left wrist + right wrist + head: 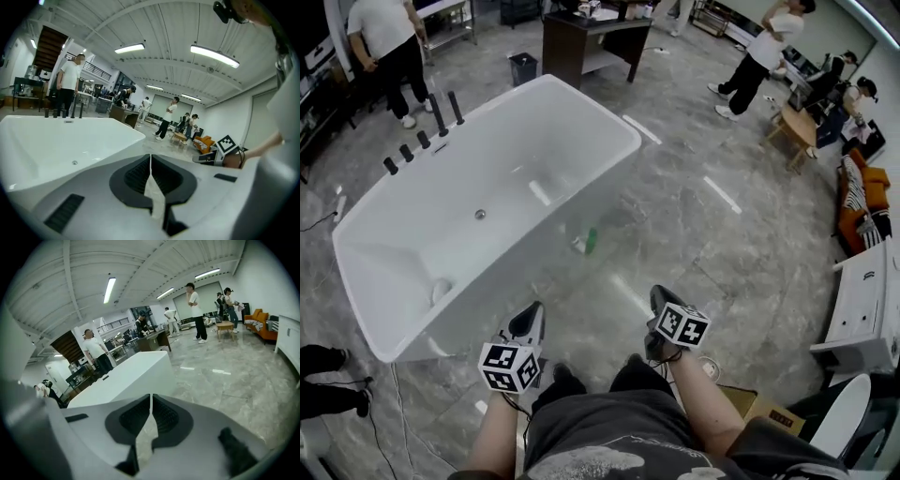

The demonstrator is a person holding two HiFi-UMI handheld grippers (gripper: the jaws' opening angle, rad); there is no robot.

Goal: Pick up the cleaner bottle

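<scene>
Evidently only the approach is in hand: the left hand-held gripper (528, 322) and right hand-held gripper (662, 300) are held closed and empty, well apart from the cleaner bottle (589, 241) on the floor (703, 234) beside the bathtub (506, 159), so jaws must be opened and brought down around it.

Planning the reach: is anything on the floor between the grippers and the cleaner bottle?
Nothing visible: bare floor lies between the right gripper, the left gripper and the cleaner bottle, which is close beside the bathtub.
</scene>
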